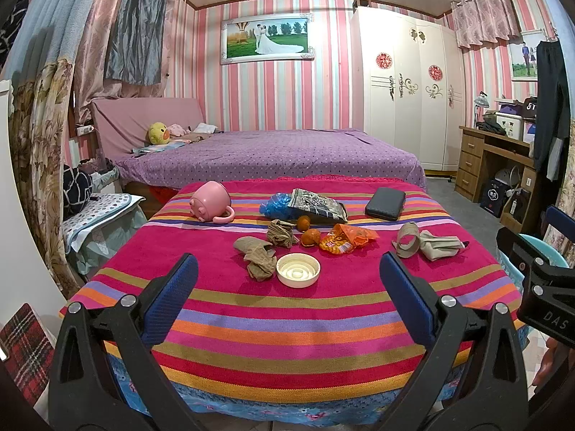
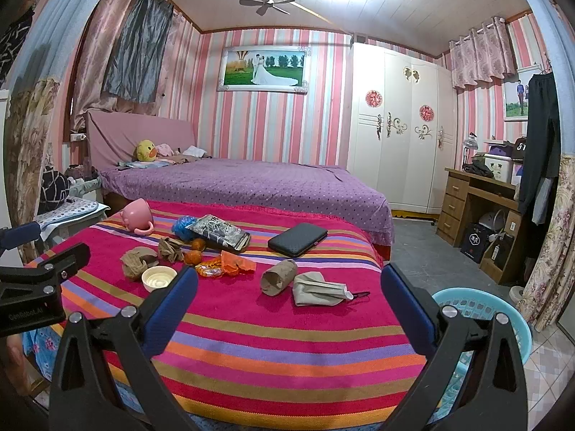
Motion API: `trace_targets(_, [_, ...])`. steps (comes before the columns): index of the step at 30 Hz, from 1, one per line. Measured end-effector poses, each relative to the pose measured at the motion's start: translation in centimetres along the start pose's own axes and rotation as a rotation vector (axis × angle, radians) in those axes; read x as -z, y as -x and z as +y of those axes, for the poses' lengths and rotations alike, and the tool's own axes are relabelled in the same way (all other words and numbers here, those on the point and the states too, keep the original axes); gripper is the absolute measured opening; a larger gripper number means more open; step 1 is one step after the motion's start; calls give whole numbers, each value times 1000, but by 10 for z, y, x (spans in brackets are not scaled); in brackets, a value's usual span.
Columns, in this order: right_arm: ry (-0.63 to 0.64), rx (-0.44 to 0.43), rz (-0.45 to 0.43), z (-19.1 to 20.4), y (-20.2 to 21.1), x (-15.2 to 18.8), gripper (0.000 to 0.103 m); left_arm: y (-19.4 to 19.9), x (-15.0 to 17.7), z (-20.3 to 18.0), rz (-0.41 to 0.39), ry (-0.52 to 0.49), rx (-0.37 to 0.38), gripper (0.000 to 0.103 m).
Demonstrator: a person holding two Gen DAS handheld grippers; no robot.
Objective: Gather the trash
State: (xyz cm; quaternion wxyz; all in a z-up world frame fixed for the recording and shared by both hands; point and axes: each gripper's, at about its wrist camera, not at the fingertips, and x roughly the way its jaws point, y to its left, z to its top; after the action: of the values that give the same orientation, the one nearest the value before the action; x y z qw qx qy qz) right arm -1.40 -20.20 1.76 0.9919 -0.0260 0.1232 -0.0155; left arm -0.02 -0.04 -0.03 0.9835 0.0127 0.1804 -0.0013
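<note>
left gripper (image 1: 289, 273) & right gripper (image 2: 289, 280): jaws wide open, nothing held. trash lies mid-frame on striped cloth (image 1: 287, 323): orange wrapper (image 1: 346, 239) likely light, crinkly, slippery; pinch at bunched middle. white lid (image 1: 298, 270) stiff; grip across rim. basket (image 2: 503, 319) lower right.

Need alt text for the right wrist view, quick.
Open right gripper jaws frame a striped table strewn with a cardboard tube, orange wrapper and white lid; a blue basket sits right.
</note>
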Motion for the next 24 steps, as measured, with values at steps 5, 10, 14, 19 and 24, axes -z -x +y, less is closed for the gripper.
trace_targets(5, [2,0,1,1,0,1,99,0,0,0,0,-2,0,98])
trace_targets(10, [1,1,1,1,0,1,99,0,0,0,1,-2,0,98])
trace_targets(14, [-1,1,2,0,0,0,99,0,0,0,2,0,-1,98])
trace_targets(19, [-7,1,2,-2,-1,0,99,-3,-1,2,11,0,-23,98])
trace_targets(24, [-21,8,22,-14,-18,-2,99,-21,-5,13,38,4,-56,98])
